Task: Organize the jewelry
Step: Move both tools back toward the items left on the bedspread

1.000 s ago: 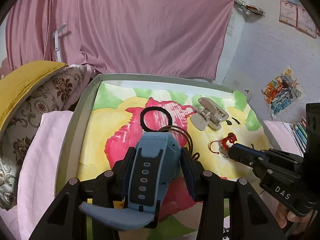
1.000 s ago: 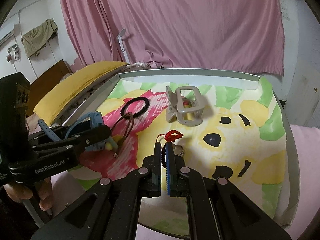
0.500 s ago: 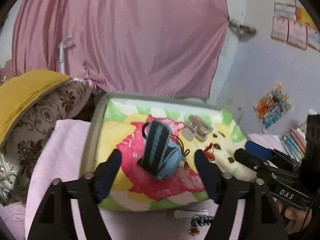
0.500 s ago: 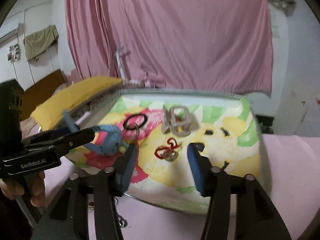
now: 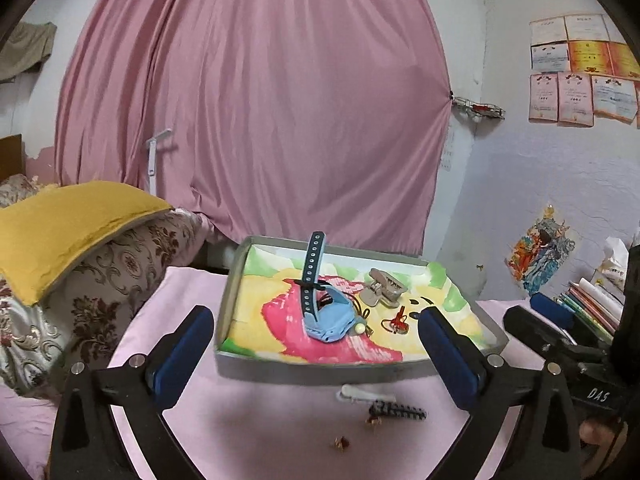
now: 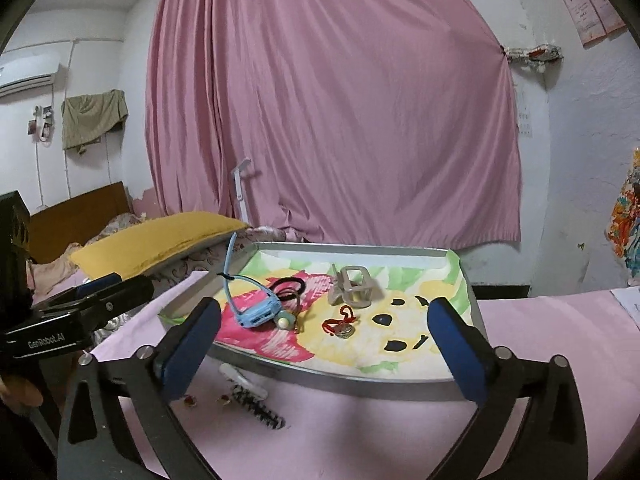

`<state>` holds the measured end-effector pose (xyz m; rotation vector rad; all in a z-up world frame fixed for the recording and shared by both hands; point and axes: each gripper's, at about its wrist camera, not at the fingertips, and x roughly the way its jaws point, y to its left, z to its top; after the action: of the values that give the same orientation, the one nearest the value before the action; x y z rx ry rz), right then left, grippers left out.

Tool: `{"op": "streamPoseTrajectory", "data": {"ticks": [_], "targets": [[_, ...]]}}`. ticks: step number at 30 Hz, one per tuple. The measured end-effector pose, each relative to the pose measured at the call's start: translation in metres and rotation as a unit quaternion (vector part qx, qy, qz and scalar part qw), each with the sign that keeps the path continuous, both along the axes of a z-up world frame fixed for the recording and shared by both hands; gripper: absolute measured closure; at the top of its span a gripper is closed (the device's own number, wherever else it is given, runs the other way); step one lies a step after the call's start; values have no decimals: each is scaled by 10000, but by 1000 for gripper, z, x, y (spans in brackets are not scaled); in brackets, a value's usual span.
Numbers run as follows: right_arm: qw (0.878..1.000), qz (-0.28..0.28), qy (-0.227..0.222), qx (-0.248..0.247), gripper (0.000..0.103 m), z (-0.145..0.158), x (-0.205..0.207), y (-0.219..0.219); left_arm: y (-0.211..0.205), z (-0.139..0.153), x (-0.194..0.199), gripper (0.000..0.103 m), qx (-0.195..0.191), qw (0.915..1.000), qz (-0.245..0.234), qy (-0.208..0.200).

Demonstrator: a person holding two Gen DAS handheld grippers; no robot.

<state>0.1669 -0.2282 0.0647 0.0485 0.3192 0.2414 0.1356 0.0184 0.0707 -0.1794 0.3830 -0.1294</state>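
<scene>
— What just changed?

— A second ago the left gripper pinched the blue watch and the right gripper was pressed shut by the red string charm. Now both have backed away, jaws spread wide, holding nothing.

— Where's the watch?

— In the tray, near the middle (strap poking up toward 12 o'clock). The charm lies at its 3 o'clock.

— Done?

— Not yet, I think. Clips lie outside, at the tray's 6 o'clock.

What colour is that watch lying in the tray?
Light blue watch, darker strap; clearest in the right wrist view.
</scene>
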Motion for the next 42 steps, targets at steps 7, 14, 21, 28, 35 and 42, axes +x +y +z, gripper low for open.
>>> {"op": "streamPoseTrajectory", "data": {"ticks": [7,14,21,28,35,42], "targets": [[9997,171,-97,-172,2,0,-26,0,4,-4,-28,0,72,10000,17,7],[9964,558,184,-609,2,-6,-35,6,6,-21,-38,0,222,9985,-213,453],[9873,980,886,-887,2,-19,-20,7,6,-42,-24,1,208,9914,-519,1186],[9715,1288,1607,-1176,28,-39,2,16,-1,-55,-10,17,336,9823,-765,1674],[9559,1576,2085,-1341,52,-54,25,27,-13,-63,3,44,609,9721,-1051,2008],[9462,1789,2279,-1438,70,-59,44,37,-22,-63,18,60,907,9637,-1286,2156]]}}
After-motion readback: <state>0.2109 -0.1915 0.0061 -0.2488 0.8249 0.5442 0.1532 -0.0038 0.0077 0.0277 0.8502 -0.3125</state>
